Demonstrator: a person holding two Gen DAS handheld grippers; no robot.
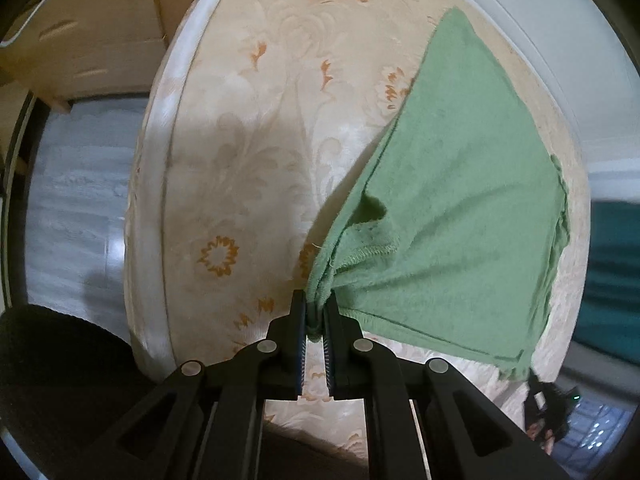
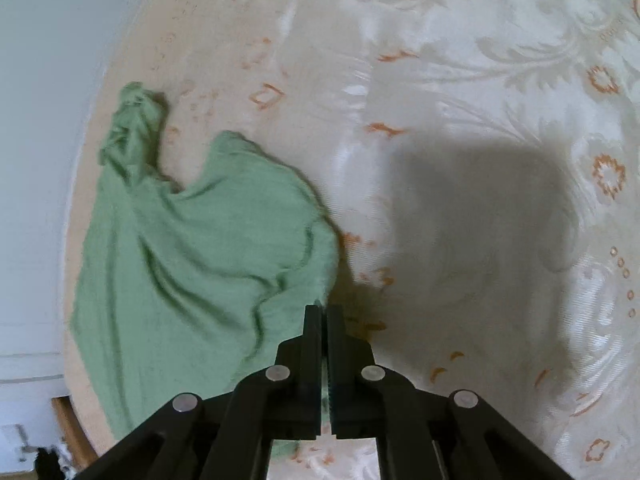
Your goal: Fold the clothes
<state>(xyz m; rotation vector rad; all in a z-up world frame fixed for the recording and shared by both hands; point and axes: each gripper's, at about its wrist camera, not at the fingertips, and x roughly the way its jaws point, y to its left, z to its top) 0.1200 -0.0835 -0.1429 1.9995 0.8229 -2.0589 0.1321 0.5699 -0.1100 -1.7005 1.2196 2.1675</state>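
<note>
A green cloth (image 1: 460, 208) lies spread on a bed with a cream floral cover (image 1: 240, 140). My left gripper (image 1: 315, 300) is shut on a bunched hemmed corner of it, and the fabric fans away to the right. In the right wrist view the same cloth (image 2: 192, 248) lies rumpled to the left, one twisted end reaching far left. My right gripper (image 2: 325, 310) has its jaws closed at the cloth's near edge, with green fabric showing between the pads. The right gripper also shows dark at the cloth's far corner (image 1: 548, 412).
The bed's white piped edge (image 1: 154, 200) drops to a grey floor (image 1: 72, 200). Pale wooden furniture (image 1: 100, 40) stands beyond it. A white wall (image 2: 32, 120) runs along the bed's other side. Bare floral cover (image 2: 460, 80) stretches right of the cloth.
</note>
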